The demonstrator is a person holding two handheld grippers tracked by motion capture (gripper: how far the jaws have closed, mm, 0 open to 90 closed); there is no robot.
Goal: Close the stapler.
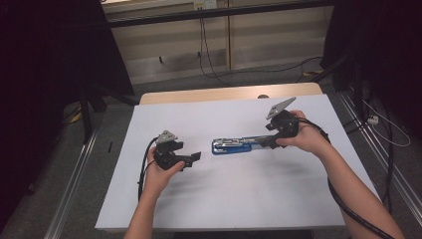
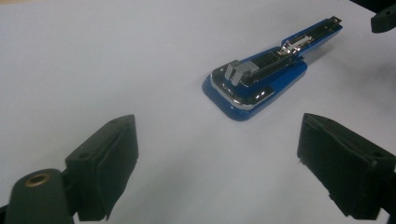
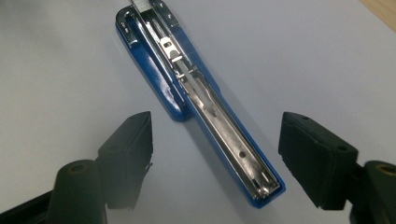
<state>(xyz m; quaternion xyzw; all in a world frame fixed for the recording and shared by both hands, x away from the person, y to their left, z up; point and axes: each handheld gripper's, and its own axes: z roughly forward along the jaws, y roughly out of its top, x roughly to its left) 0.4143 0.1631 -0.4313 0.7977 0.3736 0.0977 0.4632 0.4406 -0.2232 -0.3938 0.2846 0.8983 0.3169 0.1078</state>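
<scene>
The blue stapler [image 1: 233, 145] lies flat near the centre of the high view on the white worktop [image 1: 239, 199], opened out with its metal staple channel exposed. The right gripper [image 1: 268, 142], right of centre, has its jaws spread wide on either side of the stapler's narrow end, pads clear of it. The left gripper [image 1: 195, 157], left of centre, points toward the stapler's broad end, jaws wide apart and holding nothing.

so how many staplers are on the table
1. The blue stapler lies opened out flat near the middle of the white table, between the left gripper and the right gripper, its metal staple channel facing up. Nothing seems to hide another.
</scene>
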